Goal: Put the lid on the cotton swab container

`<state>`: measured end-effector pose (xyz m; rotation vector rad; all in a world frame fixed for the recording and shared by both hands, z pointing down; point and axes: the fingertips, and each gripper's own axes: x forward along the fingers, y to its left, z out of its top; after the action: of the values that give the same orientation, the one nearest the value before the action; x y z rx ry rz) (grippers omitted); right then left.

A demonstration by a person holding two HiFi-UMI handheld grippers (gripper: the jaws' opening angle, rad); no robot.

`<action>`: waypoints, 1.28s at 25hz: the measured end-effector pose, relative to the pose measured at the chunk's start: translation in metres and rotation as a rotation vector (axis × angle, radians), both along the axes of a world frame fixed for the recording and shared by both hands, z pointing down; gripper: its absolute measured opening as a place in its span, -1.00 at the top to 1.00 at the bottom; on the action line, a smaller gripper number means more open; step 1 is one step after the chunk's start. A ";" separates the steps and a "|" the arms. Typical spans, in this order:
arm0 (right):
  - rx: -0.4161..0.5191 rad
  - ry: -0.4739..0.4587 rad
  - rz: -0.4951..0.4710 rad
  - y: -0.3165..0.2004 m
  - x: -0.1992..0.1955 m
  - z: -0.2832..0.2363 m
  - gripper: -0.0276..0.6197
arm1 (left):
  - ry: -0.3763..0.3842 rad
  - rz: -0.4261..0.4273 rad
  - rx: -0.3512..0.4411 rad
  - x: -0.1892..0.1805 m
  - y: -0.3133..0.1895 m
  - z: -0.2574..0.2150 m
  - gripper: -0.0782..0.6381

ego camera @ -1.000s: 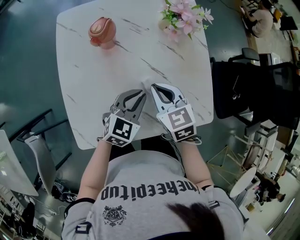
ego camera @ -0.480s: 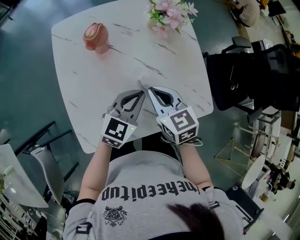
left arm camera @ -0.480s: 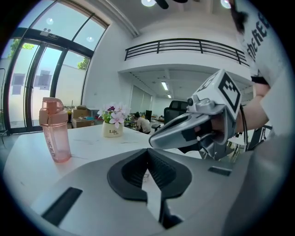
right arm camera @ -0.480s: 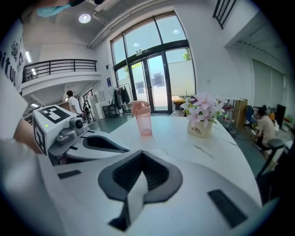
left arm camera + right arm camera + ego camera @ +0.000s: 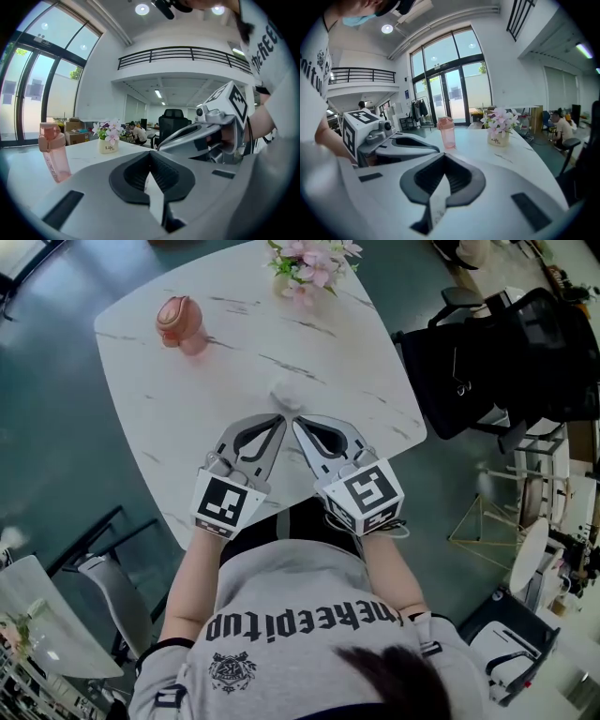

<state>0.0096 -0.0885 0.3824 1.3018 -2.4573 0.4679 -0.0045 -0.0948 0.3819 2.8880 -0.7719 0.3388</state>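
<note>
A small white round container (image 5: 284,395), which seems to be the cotton swab container, stands on the white marble table (image 5: 225,381); I cannot make out a separate lid. My left gripper (image 5: 280,418) and right gripper (image 5: 297,421) lie side by side near the table's front edge. Their tips almost touch each other and point at the container, just short of it. In the left gripper view the left gripper (image 5: 150,153) is shut with nothing between its pads. The right gripper (image 5: 443,157) is likewise shut and empty in its own view.
A pink drinking bottle (image 5: 178,322) stands at the far left of the table. A small vase of pink flowers (image 5: 305,263) sits at the far edge. A black office chair (image 5: 497,352) is off the table's right side.
The head view has swung, so the table sits lower and further left in the picture. Both grippers stay together, and the white container now shows clearly just beyond their tips.
</note>
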 end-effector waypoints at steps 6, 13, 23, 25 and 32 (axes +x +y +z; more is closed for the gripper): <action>0.051 -0.025 0.050 0.016 -0.002 -0.018 0.88 | 0.026 0.061 0.031 -0.002 0.013 -0.019 0.74; 0.115 -0.041 0.091 0.034 -0.006 -0.040 0.88 | 0.049 0.110 0.055 0.000 0.028 -0.039 0.74; 0.210 -0.087 0.126 0.049 -0.008 -0.071 0.88 | 0.113 0.147 0.074 -0.001 0.041 -0.068 0.74; 0.223 -0.099 0.135 0.049 -0.008 -0.075 0.88 | 0.126 0.148 0.077 -0.001 0.041 -0.073 0.74; 0.257 -0.111 0.138 0.052 -0.008 -0.086 0.88 | 0.142 0.167 0.091 -0.001 0.045 -0.082 0.74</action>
<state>0.0013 -0.0369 0.2960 1.5937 -2.5977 0.2700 -0.0050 -0.0502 0.2995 3.0292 -0.5389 0.1166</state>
